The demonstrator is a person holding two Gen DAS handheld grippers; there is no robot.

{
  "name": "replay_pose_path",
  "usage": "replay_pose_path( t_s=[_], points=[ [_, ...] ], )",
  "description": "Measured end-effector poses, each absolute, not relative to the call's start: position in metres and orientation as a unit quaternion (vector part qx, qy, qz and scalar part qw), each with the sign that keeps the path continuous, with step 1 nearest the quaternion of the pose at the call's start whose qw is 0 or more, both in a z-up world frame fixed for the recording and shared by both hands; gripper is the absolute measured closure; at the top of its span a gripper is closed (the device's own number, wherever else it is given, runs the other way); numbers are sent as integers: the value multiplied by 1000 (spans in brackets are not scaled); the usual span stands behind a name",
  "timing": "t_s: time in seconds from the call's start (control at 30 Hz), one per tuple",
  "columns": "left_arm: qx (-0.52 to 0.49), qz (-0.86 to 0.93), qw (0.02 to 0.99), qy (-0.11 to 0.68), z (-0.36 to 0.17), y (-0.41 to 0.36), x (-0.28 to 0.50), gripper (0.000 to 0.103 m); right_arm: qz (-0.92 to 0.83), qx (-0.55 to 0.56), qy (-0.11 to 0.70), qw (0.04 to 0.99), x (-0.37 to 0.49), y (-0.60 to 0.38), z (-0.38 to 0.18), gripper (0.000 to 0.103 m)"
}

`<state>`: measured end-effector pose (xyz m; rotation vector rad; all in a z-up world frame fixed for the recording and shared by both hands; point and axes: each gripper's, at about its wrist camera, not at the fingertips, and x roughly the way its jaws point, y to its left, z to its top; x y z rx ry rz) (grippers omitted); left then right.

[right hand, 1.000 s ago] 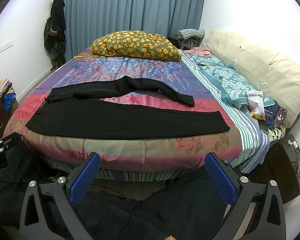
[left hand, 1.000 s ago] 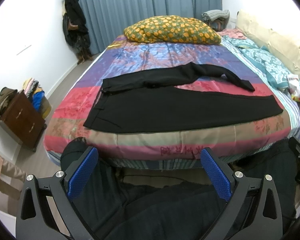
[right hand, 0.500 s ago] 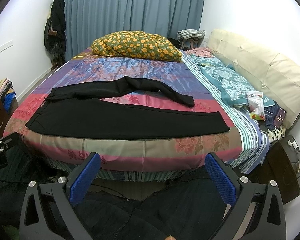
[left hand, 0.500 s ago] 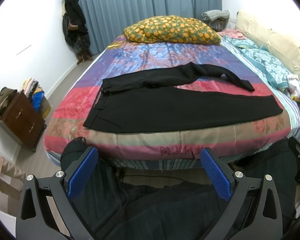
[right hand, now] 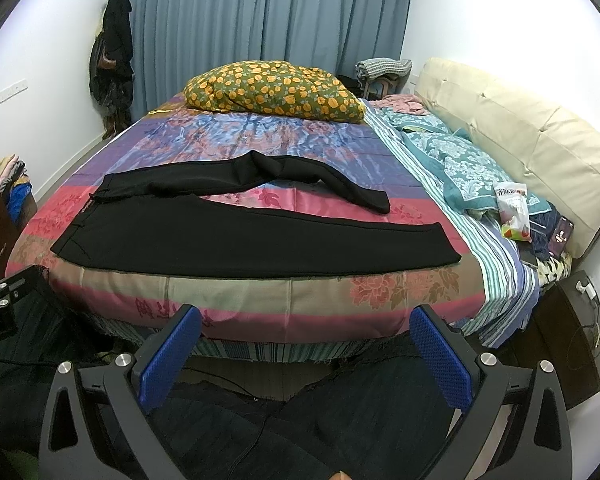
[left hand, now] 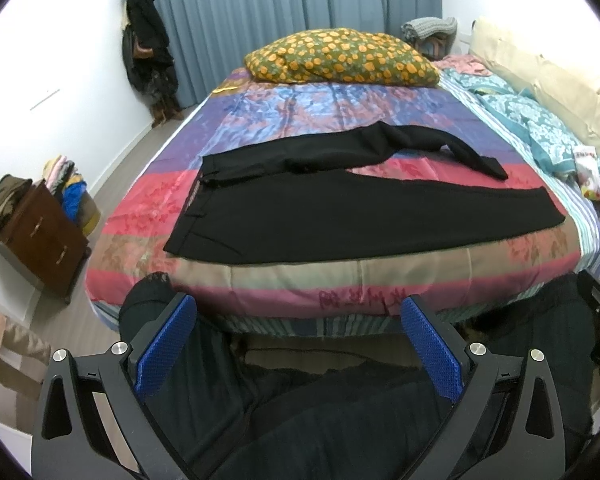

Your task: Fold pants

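Pants (left hand: 340, 204) lie unfolded on the bed (left hand: 340, 280), far leg crumpled; left claw (left hand: 296, 344) and right claw (right hand: 304, 348) released, bases cropped.

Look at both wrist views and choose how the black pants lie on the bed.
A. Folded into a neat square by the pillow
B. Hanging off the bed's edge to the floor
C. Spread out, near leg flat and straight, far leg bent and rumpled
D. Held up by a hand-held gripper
C: the black pants lie spread on the bed, the far leg kinked, with both hand-held grippers open and short of them.
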<state>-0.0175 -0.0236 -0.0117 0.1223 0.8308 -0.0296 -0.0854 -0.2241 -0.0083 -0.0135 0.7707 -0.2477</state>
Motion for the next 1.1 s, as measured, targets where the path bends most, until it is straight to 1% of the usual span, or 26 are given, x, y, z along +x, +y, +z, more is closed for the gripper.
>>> replay_pose_path(
  t_s=[0.27,0.6,0.73,0.87,0.93,1.0,1.1],
  points=[
    [59,-33,922,381,-6,-26,-23,1,-119,-8,373,920,-85,-222,-8,0],
    [71,-43,917,389,-8,-32,-18,1,-105,-14,378,920,-81,-217,-9,0],
    [68,-44,919,385,-5,-30,-14,1,-90,-19,367,926,-84,-213,-5,0],
    [72,-60,928,362,6,-34,-10,1,-78,-28,348,934,-83,-209,0,0],
    [66,-71,931,351,12,-35,-4,1,-74,-28,324,943,-81,-209,7,0],
    [55,-77,932,350,19,-36,6,1,-76,-21,272,959,-85,-210,20,0],
    [25,-90,932,351,33,-38,26,1,-76,-4,144,987,-101,-218,49,0]
  ],
)
